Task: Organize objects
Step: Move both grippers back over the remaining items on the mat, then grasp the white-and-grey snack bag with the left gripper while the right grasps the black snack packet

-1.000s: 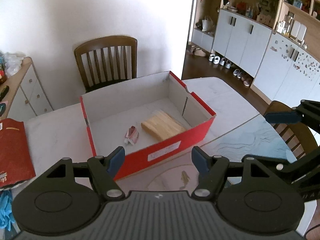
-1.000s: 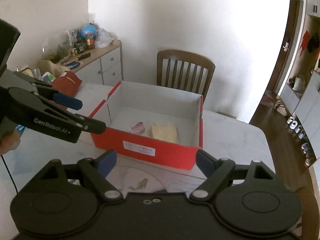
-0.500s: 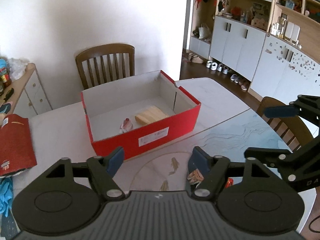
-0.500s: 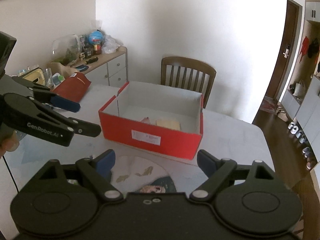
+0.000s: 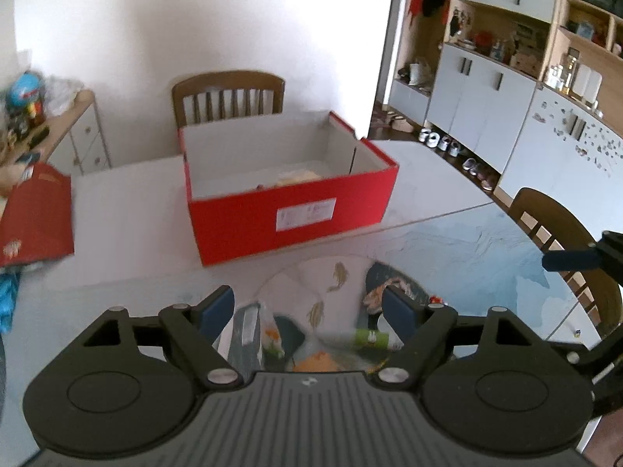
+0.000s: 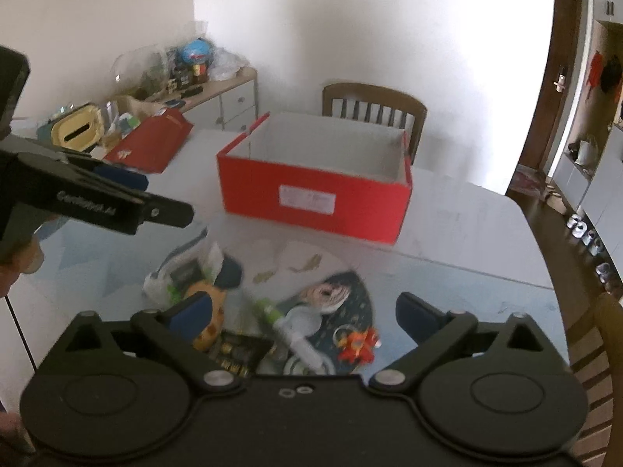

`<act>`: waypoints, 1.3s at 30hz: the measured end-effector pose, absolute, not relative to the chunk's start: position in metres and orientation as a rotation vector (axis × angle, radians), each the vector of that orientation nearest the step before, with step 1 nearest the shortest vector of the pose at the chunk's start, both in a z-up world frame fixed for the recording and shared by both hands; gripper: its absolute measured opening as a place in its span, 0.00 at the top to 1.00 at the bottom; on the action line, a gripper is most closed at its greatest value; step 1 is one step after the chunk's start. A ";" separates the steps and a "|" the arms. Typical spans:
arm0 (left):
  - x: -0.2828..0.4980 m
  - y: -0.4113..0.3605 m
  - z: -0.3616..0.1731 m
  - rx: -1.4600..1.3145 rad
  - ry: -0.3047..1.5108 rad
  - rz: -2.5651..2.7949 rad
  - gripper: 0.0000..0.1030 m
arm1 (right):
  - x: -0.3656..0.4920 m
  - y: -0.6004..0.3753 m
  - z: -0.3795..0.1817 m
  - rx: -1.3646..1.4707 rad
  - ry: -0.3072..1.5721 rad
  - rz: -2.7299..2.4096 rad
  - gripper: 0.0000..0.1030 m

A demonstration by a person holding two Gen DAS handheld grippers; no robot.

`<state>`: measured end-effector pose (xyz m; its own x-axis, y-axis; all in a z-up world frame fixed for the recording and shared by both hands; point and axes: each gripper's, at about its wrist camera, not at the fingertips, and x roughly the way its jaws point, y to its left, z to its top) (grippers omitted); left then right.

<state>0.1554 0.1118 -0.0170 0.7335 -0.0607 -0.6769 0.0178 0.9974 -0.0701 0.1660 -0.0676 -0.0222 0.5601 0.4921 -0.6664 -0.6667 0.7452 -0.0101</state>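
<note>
Both grippers, left [image 5: 309, 307] & right [image 6: 303, 309], jaws just widening w/ nothing between – poised over small clutter on the surface [image 6: 467, 225], probably for the open red cardboard box [image 6: 315, 198].

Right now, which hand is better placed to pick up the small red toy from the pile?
Right. The red toy lies just ahead of the right gripper, whose jaws, just opening, stand wide and empty. The left gripper faces the green tube instead.
</note>
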 end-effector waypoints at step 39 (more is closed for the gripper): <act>0.204 0.185 -0.133 -0.124 0.993 0.059 0.00 | 0.162 -0.004 -0.107 -0.343 0.905 0.646 0.12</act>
